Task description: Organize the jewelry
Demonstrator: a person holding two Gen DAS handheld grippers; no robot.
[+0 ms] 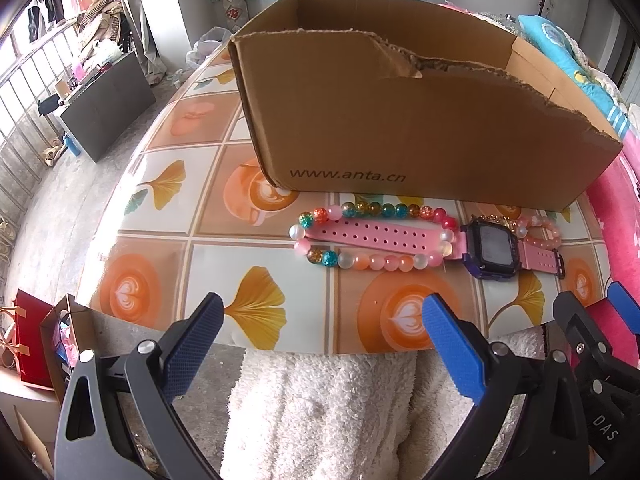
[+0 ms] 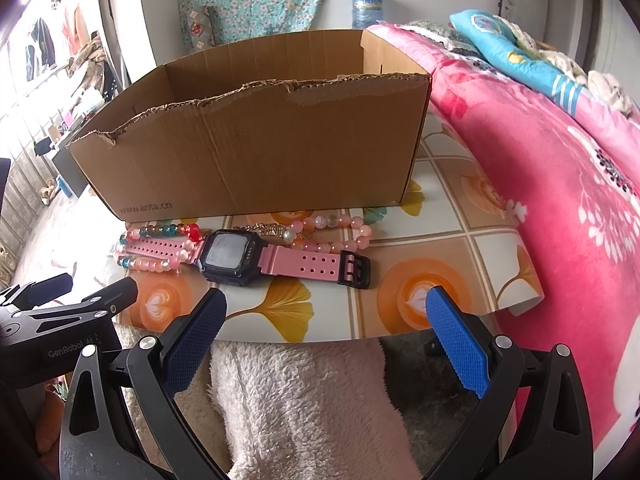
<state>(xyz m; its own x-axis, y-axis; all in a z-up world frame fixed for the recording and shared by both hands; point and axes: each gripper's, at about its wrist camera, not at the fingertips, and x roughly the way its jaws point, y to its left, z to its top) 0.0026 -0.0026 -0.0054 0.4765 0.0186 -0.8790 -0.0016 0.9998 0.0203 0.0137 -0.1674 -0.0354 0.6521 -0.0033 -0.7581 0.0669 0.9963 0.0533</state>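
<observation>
A pink-strapped digital watch (image 1: 490, 250) (image 2: 232, 256) lies on the patterned table (image 1: 168, 240) (image 2: 460, 240) in front of an open cardboard box (image 1: 400, 120) (image 2: 256, 152). A colourful bead bracelet (image 1: 360, 236) (image 2: 160, 248) loops around its left strap. A pink bead bracelet (image 1: 540, 232) (image 2: 336, 236) and a small gold chain (image 2: 268, 229) lie behind it. My left gripper (image 1: 322, 320) is open and empty at the table's near edge. My right gripper (image 2: 326, 312) is open and empty, also at the near edge.
A pink floral blanket (image 2: 560, 184) and a blue pillow (image 2: 520, 52) lie right of the table. A white fleece garment (image 1: 320, 412) (image 2: 300, 408) is below the grippers. Bags (image 1: 36, 340) and a dark low cabinet (image 1: 108, 108) stand on the floor at left.
</observation>
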